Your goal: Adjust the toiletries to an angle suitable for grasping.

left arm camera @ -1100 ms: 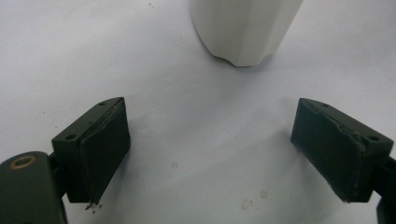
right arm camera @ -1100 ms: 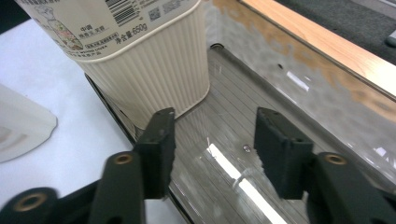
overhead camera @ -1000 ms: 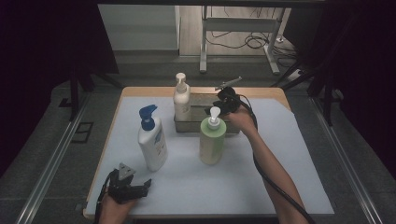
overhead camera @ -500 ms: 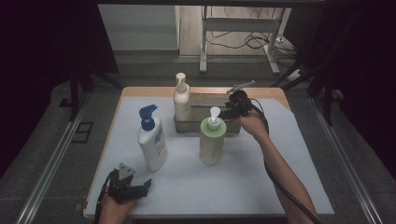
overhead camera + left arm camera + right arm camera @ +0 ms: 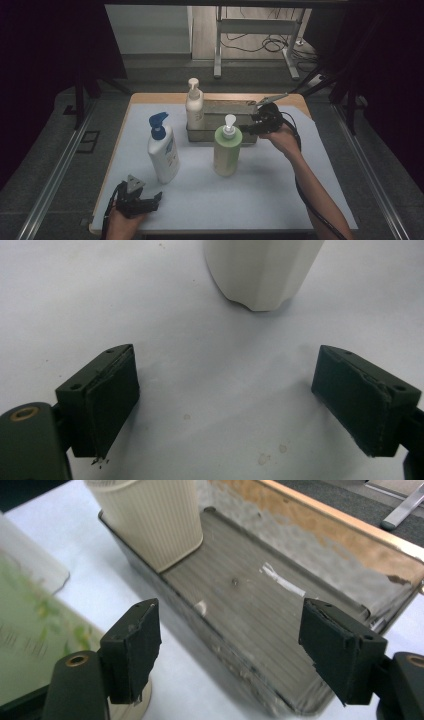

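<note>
I see the white table cover (image 5: 280,200) carrying a metal tray (image 5: 220,136) at the back, a cream pump bottle (image 5: 194,106) standing in its left end. A green bottle (image 5: 226,150) stands just before the tray, a white bottle with a blue pump (image 5: 162,150) to its left. My right gripper (image 5: 250,127), jaws just opened wide and empty, hovers over the tray's right end. My left gripper (image 5: 152,200) rests open near the table's front edge.

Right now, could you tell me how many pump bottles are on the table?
3: a cream bottle standing in the metal tray, a green bottle in front of the tray, and a white blue-pump bottle to its left.
</note>
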### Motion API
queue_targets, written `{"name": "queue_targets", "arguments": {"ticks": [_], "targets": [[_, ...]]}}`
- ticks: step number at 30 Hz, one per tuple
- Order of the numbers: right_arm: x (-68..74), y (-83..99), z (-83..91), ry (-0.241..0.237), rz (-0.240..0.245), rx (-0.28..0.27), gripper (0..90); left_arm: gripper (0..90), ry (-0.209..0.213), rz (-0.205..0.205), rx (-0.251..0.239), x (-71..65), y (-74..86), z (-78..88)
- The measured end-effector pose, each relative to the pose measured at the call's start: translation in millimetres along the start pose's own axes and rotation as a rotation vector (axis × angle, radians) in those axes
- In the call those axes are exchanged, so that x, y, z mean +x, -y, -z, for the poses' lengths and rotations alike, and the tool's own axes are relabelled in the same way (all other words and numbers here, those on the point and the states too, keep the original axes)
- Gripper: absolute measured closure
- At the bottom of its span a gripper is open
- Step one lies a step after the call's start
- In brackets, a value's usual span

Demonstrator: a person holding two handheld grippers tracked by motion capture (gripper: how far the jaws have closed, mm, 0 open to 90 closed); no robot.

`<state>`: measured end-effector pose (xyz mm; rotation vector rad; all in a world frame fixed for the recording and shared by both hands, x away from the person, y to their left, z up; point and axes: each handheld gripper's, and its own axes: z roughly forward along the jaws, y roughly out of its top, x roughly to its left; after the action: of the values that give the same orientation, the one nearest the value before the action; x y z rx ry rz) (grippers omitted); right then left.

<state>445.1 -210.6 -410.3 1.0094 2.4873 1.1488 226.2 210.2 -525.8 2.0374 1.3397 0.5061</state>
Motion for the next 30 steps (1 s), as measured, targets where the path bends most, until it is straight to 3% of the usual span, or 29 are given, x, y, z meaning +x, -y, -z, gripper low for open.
{"name": "queue_targets", "arguments": {"ticks": [15,30], "targets": [[22.4,33.1,22.7,-0.028,0.022,-0.002,18.1,11.3,-0.001,-0.001,0.000,-0.1,0.0,0.0],[50.1,48.4,29.7,-0.094,0.063,-0.015,6.8,11.3,-0.001,0.000,0.000,-0.1,0.0,0.0]]}}
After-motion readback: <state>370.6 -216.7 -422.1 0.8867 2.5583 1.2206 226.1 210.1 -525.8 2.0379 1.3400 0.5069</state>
